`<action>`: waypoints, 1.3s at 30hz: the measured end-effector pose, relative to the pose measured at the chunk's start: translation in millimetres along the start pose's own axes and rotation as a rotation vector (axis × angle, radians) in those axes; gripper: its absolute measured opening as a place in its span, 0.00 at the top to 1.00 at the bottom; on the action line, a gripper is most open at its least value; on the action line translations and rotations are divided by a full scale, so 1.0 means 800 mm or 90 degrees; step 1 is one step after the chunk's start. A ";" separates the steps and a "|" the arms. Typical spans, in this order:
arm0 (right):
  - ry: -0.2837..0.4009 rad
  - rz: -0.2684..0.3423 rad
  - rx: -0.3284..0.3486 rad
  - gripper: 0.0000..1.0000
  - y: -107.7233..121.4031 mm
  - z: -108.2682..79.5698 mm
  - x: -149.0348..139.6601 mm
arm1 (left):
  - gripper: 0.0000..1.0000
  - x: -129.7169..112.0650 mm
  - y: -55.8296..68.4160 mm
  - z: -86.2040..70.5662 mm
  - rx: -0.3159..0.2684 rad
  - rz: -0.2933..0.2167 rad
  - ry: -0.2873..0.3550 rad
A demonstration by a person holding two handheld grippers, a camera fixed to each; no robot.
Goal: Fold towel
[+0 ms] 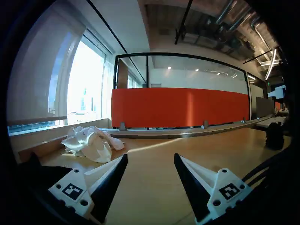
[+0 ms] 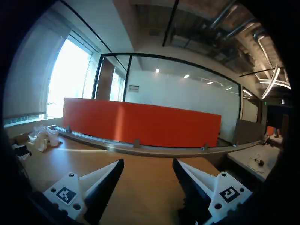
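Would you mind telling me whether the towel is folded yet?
Not folded: the towel lies crumpled in a heap on the table.

Daylight floods in thru the window (image 1: pixel 84 90) up-left of the left gripper (image 1: pixel 150 155), blown out white, no detail. A sun streak glares on the wooden table (image 1: pixel 150 187) just ahead of the tips. The towel (image 1: pixel 92 143) is well lit w/ soft shadows. Ceiling is dim, w/ a strip light (image 1: pixel 272 62) far right. Centre is sharp; edges bend w/ fisheye.

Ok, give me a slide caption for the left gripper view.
Open left gripper over a wooden table, crumpled white towel lying ahead to its left, orange divider behind.
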State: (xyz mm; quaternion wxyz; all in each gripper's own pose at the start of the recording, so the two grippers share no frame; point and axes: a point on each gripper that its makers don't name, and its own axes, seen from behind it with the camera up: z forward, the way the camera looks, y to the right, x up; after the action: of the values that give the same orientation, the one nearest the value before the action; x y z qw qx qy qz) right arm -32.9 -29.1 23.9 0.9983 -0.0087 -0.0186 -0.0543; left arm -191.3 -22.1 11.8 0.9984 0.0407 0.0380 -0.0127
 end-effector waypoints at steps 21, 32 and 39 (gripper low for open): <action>0.026 0.011 -0.003 0.00 0.043 -0.008 -0.019 | 0.09 -0.001 -0.002 0.002 0.000 0.002 0.000; 0.021 0.047 0.004 0.00 0.049 -0.008 -0.067 | 0.09 -0.001 -0.002 0.001 0.000 0.001 0.000; 0.023 0.057 -0.001 0.00 0.046 -0.006 -0.101 | 0.09 -0.001 -0.003 0.002 0.000 0.002 0.000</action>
State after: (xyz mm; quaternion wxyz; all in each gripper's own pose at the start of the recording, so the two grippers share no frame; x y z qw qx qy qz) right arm -108.8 16.2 15.3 0.9999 -0.0096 -0.0003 -0.0098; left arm -192.2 -24.5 13.0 0.9984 0.0408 0.0379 -0.0116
